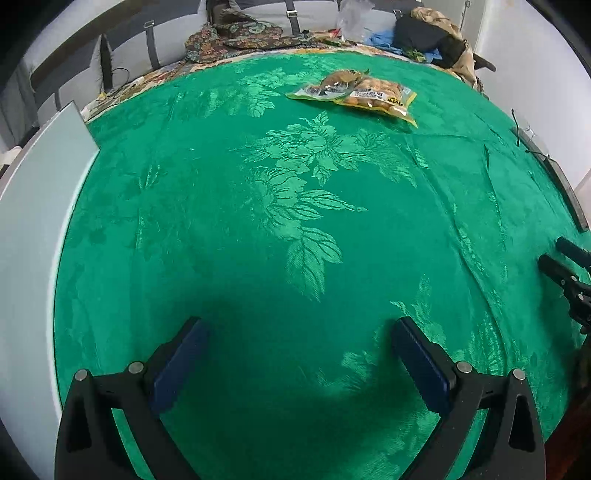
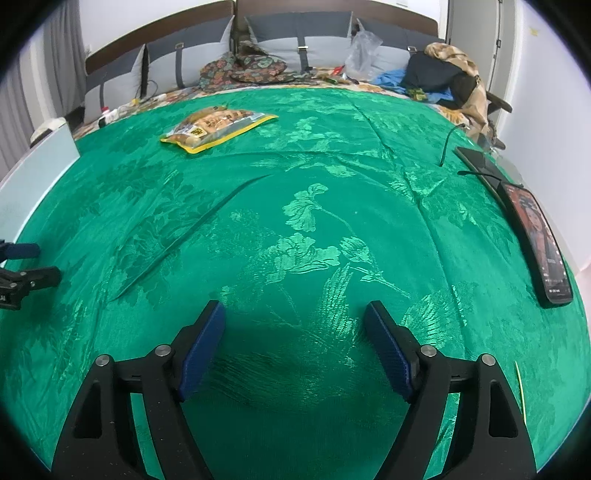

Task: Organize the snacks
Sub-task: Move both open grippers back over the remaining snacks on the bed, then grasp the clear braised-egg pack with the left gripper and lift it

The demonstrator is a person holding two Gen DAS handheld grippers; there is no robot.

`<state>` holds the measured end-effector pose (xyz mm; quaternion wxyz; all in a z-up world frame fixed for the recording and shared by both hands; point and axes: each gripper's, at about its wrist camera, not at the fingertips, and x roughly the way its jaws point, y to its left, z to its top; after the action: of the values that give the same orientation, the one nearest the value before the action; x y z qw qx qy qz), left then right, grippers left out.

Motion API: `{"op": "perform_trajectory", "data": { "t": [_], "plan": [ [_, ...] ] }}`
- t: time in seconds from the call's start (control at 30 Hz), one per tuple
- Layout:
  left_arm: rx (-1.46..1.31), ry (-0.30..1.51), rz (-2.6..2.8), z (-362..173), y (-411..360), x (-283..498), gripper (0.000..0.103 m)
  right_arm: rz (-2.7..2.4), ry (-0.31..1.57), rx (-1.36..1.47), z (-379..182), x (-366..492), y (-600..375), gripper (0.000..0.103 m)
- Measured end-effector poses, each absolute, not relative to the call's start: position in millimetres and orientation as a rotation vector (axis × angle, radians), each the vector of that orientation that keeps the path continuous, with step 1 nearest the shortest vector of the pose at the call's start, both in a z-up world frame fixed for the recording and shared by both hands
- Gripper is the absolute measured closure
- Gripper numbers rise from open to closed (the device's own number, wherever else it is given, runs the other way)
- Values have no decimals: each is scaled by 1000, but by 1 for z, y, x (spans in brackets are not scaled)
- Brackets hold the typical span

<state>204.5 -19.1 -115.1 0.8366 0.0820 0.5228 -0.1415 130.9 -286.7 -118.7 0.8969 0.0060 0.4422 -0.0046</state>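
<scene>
Two grippers of yours hang over one wide green cloth [image 1: 295,206], a floral damask spread that fills nearly all of both views and lies creased in long ridges. Behind it runs a grey padded headboard [image 2: 295,33], with a heap of patterned fabric [image 2: 243,70] and a pile of dark and tan clothes [image 2: 443,74] against it. A pale flat panel [image 1: 40,206] stands along the cloth's left edge.

Your left gripper [image 1: 299,354] points down at bare cloth, its blue pads spread wide with nothing between them. Your right gripper [image 2: 295,347] is also spread wide, empty, over bare cloth; in the left wrist view its tips show at the far right edge.

At the right edge of the cloth a phone [image 2: 539,240] lies flat with its screen lit, and just beyond it a thin dark slab [image 2: 480,162] with a cable [image 2: 448,144] rising from the cloth.

The snacks [image 1: 354,92] lie well away from both grippers, toward the far side of the cloth: in the left wrist view they show as two yellow-edged clear bags, one overlapping the other, filled with tan pieces. In the right wrist view they sit far to the upper left.
</scene>
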Motion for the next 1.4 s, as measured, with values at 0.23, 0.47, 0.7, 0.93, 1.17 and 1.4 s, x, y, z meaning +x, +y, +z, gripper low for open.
{"op": "perform_trajectory", "data": {
  "t": [0.23, 0.47, 0.7, 0.93, 1.17, 1.4],
  "plan": [
    [311, 1055, -374, -78, -40, 284, 3, 2, 919, 14, -119, 131, -287, 18],
    [283, 1043, -377, -62, -76, 399, 6, 13, 926, 8, -120, 132, -286, 16],
    [243, 1112, -483, -84, -125, 465, 17, 19, 928, 7, -120, 132, -286, 15],
    [259, 1080, -472, -108, -143, 483, 27, 28, 931, 4, -120, 133, -286, 13],
    [219, 1046, -418, -107, -130, 468, 44, 28, 931, 4, -120, 133, -285, 13],
    [84, 1084, -267, -106, -50, 379, 44, 28, 931, 4, -120, 133, -285, 13]
  ]
}}
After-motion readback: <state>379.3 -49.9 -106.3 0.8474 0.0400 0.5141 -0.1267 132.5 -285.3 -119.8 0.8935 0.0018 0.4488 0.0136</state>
